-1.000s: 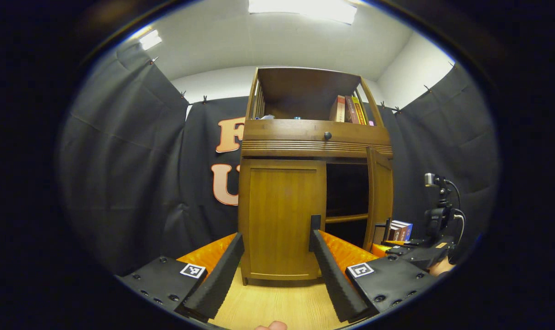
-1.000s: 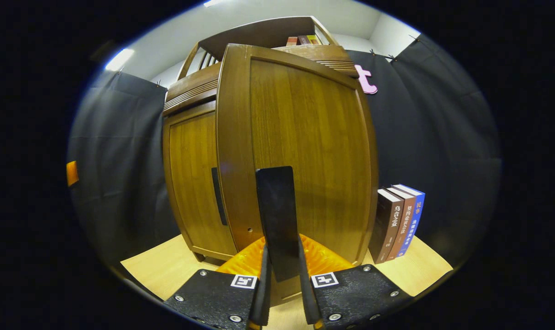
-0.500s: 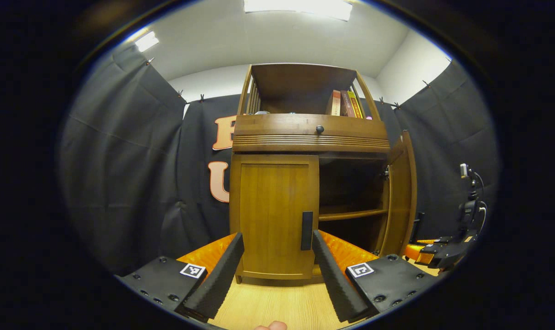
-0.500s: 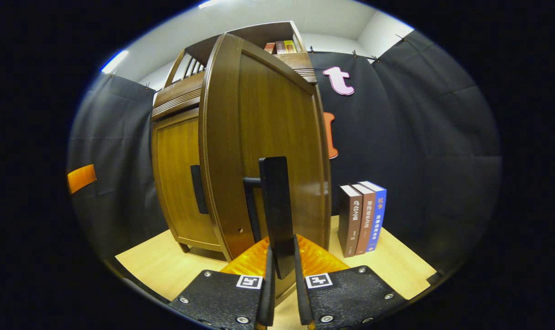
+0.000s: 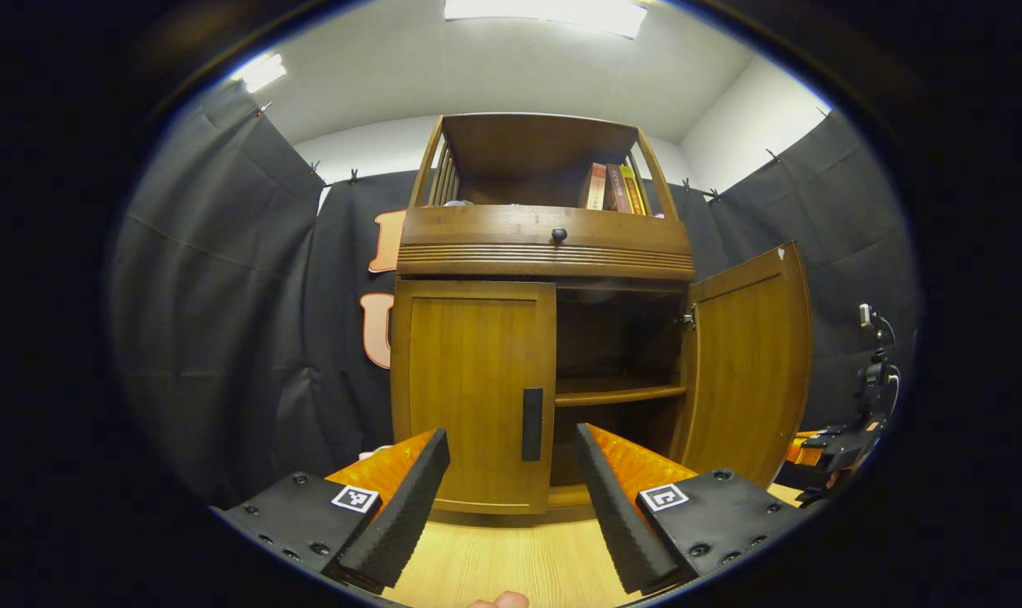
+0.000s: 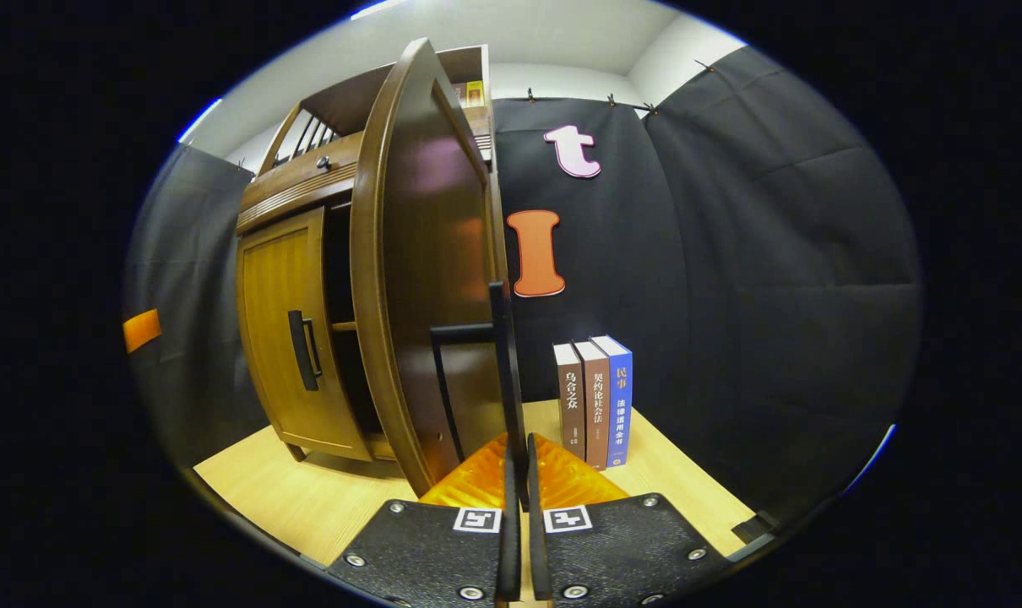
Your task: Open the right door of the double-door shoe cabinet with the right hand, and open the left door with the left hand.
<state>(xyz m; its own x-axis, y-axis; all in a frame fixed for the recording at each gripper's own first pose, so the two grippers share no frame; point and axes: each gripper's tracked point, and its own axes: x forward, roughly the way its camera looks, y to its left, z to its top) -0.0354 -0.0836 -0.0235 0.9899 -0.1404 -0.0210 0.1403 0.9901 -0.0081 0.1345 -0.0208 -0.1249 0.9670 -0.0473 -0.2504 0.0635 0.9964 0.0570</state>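
Right tongs (image 6: 518,481) clamp open right door's (image 5: 752,371) handle (image 6: 504,371); left door (image 5: 473,393) closed.

left gripper (image 5: 511,490): jaws wide apart | right gripper (image 6: 518,507): jaws nearly closed

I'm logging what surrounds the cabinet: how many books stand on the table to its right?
3 books, upright in a row on the table right of the cabinet, beyond the open right door. More could be hidden behind that door.

Three books (image 6: 594,404) stand upright on the wooden floor (image 6: 308,498); more books (image 5: 611,187) sit upright higher up.
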